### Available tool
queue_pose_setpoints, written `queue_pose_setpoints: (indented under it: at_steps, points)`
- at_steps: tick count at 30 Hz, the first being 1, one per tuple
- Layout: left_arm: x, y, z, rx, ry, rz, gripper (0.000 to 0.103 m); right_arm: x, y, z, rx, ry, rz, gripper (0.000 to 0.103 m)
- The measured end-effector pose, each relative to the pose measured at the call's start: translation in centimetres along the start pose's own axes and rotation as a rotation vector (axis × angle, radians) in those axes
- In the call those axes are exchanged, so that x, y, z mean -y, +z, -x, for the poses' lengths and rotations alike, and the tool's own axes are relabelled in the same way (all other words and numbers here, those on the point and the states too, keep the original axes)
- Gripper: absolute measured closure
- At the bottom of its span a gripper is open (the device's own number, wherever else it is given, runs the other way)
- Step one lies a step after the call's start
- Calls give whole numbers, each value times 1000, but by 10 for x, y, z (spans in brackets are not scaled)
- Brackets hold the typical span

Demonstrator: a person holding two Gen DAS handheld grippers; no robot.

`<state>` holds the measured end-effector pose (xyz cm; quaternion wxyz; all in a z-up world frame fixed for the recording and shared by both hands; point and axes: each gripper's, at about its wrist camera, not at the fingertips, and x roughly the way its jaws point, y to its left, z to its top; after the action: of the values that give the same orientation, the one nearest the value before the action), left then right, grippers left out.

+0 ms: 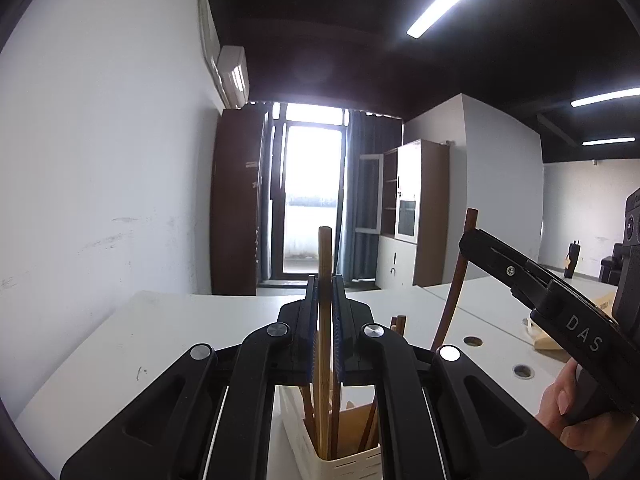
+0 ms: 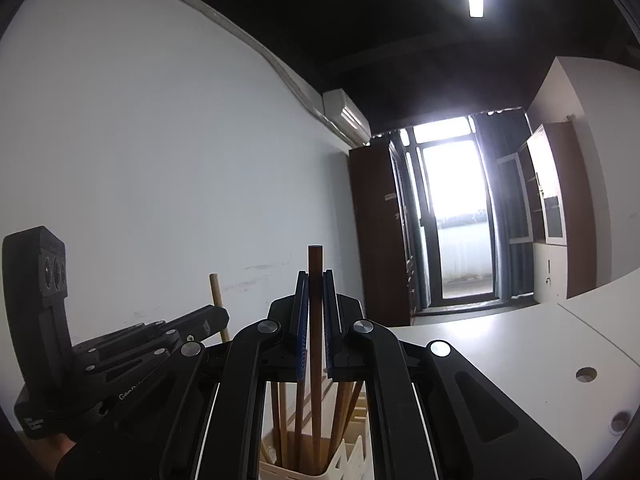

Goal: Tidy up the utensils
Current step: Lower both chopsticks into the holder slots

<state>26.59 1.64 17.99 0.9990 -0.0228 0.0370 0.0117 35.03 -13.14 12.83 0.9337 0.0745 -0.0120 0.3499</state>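
Note:
My left gripper (image 1: pixel 325 282) is shut on a light wooden chopstick (image 1: pixel 325 248) that stands upright, its lower end down in a white perforated holder (image 1: pixel 352 462) with several other wooden sticks. At the right of the left wrist view, the right gripper (image 1: pixel 470 240) grips a dark brown chopstick (image 1: pixel 456 284) that leans slightly. In the right wrist view my right gripper (image 2: pixel 315 276) is shut on that dark brown chopstick (image 2: pixel 315 260), upright over the same holder (image 2: pixel 340 462). The left gripper (image 2: pixel 218 316) shows at the left, holding the light chopstick (image 2: pixel 216 292).
The holder stands on a white table (image 1: pixel 168 328) with round cable holes (image 1: pixel 523 371). A light wooden object (image 1: pixel 548 342) lies at the right. A hand (image 1: pixel 576 420) holds the right gripper's handle. A white wall is on the left; cabinets and a bright glass door are behind.

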Motion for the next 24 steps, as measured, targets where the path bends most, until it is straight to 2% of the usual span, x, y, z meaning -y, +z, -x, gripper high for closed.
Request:
queue_pose_setpoints:
  at_steps: [9,12,16,24]
  points:
    - [-17,-13,-15,-97,-26,27,97,-5,-17,-5,-101,-15,26,95]
    - [-19,-18,-22,-121,2,16,97,-7,-20,-6,-115,-18,34,95]
    - [-26,-19,-30,-161,-7,37,97,-5,-21,-8,-140,-21,22,95]
    - [-41,-16,-44,-197,-30,66,97,2,-29,-19,-217,-40,12,95]
